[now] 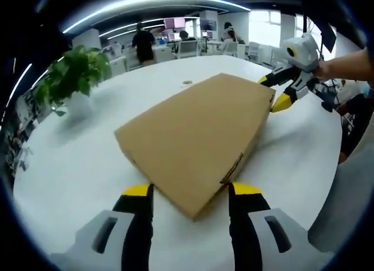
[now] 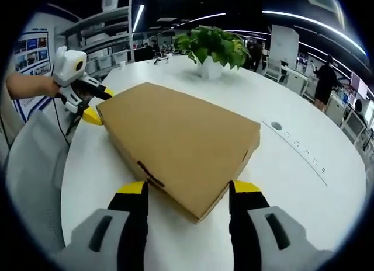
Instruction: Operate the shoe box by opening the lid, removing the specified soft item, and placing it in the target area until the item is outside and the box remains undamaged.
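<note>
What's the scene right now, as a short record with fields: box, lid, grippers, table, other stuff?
box: cardboard box flat on the table
lid: closed
left gripper: open, jaws either side of one box corner
right gripper: open, jaws either side of the opposite corner
table: white, round
other: plant behind the box

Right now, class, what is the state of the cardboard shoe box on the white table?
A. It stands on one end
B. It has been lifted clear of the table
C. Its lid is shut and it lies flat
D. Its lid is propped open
C: the shoe box lies flat on the table with its lid down, one open gripper at each of two opposite corners.
</note>
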A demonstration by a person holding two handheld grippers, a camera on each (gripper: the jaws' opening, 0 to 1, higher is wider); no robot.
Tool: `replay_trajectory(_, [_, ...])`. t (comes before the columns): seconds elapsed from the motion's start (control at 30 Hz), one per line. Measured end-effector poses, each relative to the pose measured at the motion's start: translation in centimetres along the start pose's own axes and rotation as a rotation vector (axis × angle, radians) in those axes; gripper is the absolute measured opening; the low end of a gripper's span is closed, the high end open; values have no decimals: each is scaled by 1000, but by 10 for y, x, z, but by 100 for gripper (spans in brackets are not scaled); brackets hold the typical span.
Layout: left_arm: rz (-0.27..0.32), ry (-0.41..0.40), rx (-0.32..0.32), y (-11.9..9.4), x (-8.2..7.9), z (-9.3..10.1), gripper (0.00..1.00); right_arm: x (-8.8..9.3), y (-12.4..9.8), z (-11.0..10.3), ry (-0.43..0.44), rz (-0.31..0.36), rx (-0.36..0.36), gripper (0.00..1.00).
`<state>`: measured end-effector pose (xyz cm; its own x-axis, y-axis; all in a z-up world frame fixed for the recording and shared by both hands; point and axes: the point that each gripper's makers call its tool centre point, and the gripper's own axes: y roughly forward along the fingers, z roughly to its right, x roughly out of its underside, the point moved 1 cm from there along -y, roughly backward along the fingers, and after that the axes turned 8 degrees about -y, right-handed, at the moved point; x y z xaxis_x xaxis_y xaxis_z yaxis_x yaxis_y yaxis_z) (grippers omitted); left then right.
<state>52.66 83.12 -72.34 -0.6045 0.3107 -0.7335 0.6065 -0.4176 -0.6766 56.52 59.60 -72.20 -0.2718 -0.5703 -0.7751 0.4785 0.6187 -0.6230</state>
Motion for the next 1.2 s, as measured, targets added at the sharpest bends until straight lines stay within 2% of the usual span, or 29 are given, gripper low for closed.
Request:
replay_trajectory(0.73, [-60, 86, 107, -13, 13, -10, 49, 9, -16, -47, 70, 11, 93, 47])
replay_trajectory(1.2, [-121, 160, 154, -28, 27, -16, 49, 10, -26, -88, 117, 37, 135, 45])
